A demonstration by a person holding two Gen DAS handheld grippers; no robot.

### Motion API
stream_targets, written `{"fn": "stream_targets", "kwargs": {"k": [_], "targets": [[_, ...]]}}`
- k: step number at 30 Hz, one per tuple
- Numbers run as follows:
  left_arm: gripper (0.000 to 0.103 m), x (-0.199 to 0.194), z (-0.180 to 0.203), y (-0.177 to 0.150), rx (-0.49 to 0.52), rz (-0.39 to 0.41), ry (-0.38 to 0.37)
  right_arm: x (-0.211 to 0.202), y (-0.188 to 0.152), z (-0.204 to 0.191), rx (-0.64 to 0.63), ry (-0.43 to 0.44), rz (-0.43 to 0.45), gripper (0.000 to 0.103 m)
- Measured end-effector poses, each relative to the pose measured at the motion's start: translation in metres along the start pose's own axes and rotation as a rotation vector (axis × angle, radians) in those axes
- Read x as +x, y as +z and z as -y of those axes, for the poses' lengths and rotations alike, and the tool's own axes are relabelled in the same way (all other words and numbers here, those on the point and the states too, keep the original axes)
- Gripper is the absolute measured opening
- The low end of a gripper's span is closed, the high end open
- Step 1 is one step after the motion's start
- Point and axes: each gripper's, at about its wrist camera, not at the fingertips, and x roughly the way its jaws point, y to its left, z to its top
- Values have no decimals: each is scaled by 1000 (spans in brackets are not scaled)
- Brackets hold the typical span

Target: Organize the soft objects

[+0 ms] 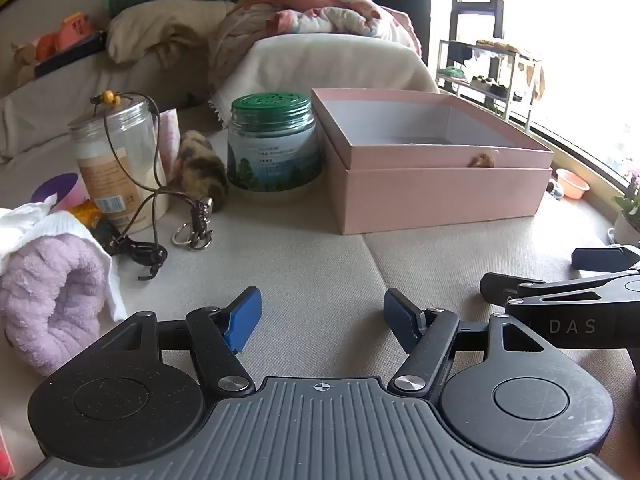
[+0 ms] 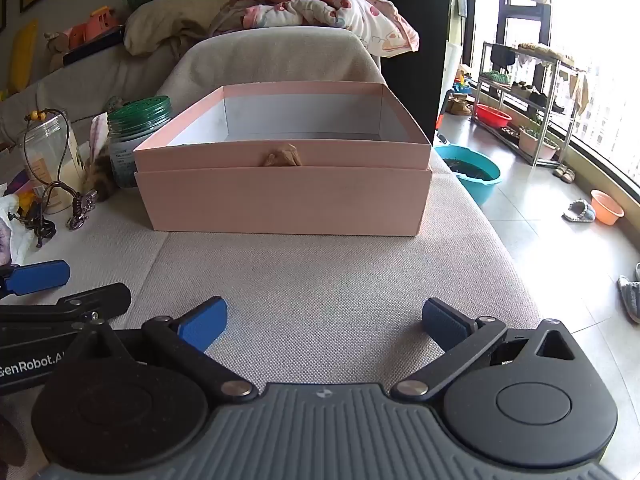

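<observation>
Softness is the whole question on this couch cushion: the rolled lavender towel (image 1: 48,300) lies at the far left edge, just beside the left gripper (image 1: 320,322), with a white cloth (image 1: 36,224) draped over its top, and it looks plush, light and ready to squash under any squeeze. Further back, a mottled furry toy (image 1: 200,168) lies between a clear jar (image 1: 116,160) hung with a brown cord (image 1: 152,200) and a green-lidded jar (image 1: 274,146); it touches or nearly touches the green one, though I cannot tell which. Straight ahead sits the open pink box (image 2: 284,200), its inside bare as far as I can see, with a small tan tuft at its front rim. Both tools hover low over the cushion, side by side; the left gripper's blue pads stand wide apart with nothing between them, and the right gripper (image 2: 324,322) is spread just as wide, also holding nothing. My guess is the towel wants a pinch across the thick middle of the roll, deep enough that the loops don't slip free and the roll doesn't unwind; the white cloth may drag along with it. The furry toy should give easily too, best taken across its body, taking care not to knock the jars or snag the cord and keyring (image 1: 191,236) lying close by.
</observation>
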Motion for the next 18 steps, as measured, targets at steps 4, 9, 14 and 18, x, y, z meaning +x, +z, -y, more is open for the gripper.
{"fn": "stream_targets", "kwargs": {"k": [4, 9, 14, 18], "targets": [[74, 0, -1, 0, -10, 1, -6, 0, 0, 0, 2, 2, -1, 103], [74, 0, 0, 0, -7, 0, -4, 0, 0, 0, 2, 2, -1, 103], [74, 0, -1, 0, -7, 0, -4, 0, 0, 0, 2, 2, -1, 103], [74, 0, 0, 0, -6, 0, -4, 0, 0, 0, 2, 2, -1, 103]]}}
